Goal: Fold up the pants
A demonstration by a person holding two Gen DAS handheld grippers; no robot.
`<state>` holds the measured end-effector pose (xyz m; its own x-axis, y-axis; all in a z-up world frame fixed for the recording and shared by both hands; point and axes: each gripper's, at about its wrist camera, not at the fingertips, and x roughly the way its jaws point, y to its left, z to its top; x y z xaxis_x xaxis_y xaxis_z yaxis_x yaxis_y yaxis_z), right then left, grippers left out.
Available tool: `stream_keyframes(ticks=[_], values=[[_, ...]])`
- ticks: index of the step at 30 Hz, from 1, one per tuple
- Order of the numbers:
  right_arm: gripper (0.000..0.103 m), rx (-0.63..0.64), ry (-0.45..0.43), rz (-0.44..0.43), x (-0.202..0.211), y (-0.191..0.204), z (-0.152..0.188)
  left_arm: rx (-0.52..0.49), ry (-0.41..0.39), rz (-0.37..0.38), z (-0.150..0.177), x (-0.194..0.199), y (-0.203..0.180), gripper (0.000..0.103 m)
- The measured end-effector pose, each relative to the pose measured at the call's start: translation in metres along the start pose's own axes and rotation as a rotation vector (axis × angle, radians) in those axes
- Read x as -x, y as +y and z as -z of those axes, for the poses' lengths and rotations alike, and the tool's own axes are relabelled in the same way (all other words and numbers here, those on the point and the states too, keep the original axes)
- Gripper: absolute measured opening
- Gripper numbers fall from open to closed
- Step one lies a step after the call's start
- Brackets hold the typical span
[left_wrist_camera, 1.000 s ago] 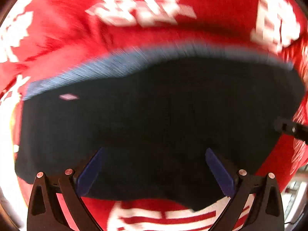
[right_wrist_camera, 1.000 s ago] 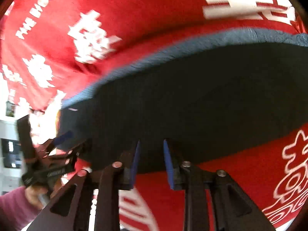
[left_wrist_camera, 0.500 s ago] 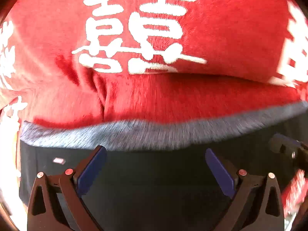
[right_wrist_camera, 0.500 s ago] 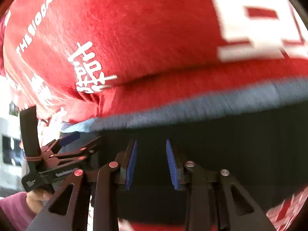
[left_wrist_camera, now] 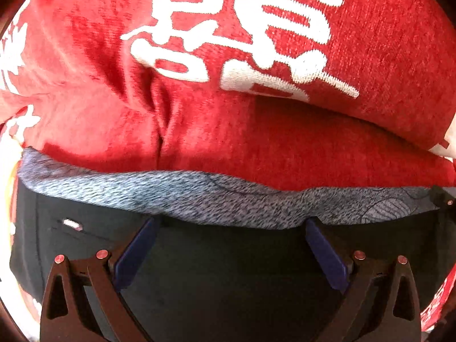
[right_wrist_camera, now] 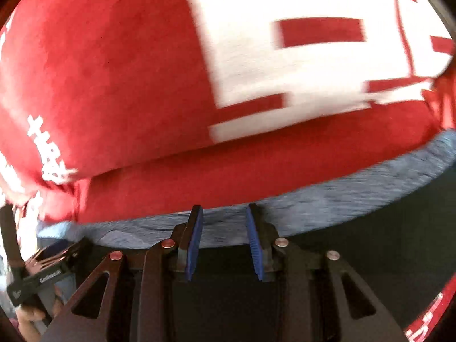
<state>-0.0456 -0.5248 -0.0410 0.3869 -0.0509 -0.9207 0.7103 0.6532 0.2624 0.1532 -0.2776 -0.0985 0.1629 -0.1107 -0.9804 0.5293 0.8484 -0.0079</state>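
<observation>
Black pants (left_wrist_camera: 228,273) lie flat on a red blanket, their grey heathered waistband (left_wrist_camera: 228,202) along the far edge. My left gripper (left_wrist_camera: 230,222) hangs wide open above the pants, its fingertips just short of the waistband and holding nothing. In the right wrist view the same pants (right_wrist_camera: 370,245) and waistband (right_wrist_camera: 342,193) show. My right gripper (right_wrist_camera: 224,208) hovers over the band with a narrow gap; its jaws are opening and no cloth is pinched between the pads. The left gripper (right_wrist_camera: 54,259) appears at the lower left there, held by a hand.
A red blanket (left_wrist_camera: 256,131) with large white characters covers the whole surface under and beyond the pants, with a fold ridge just past the waistband. The right gripper's tip (left_wrist_camera: 443,199) shows at the right edge of the left wrist view.
Both grippers have travelled across the black cloth to the grey waistband, so more blanket now fills the views. The right jaws stand slightly wider than before.
</observation>
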Motion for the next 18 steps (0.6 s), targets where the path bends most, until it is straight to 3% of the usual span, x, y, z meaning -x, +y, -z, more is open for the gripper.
stream_keyframes(ticks=[2, 4, 10, 14, 18], values=[[0.059, -0.025, 0.006, 0.009, 0.012, -0.009, 0.004, -0.026, 0.003, -0.006, 0.004, 0.009, 0.008, 0.103], [0.066, -0.032, 0.012, 0.006, 0.025, -0.014, 0.014, -0.061, 0.019, -0.003, 0.017, 0.019, 0.003, 0.103], [0.067, -0.081, 0.045, -0.022, 0.050, -0.027, 0.061, -0.103, 0.046, 0.005, 0.058, 0.039, -0.009, 0.103], [0.070, -0.094, 0.063, -0.037, 0.059, -0.028, 0.091, -0.066, 0.109, 0.010, 0.082, 0.031, -0.008, 0.103], [0.070, -0.087, 0.074, -0.036, 0.052, -0.027, 0.112, -0.012, 0.099, 0.024, 0.091, 0.032, -0.002, 0.103]])
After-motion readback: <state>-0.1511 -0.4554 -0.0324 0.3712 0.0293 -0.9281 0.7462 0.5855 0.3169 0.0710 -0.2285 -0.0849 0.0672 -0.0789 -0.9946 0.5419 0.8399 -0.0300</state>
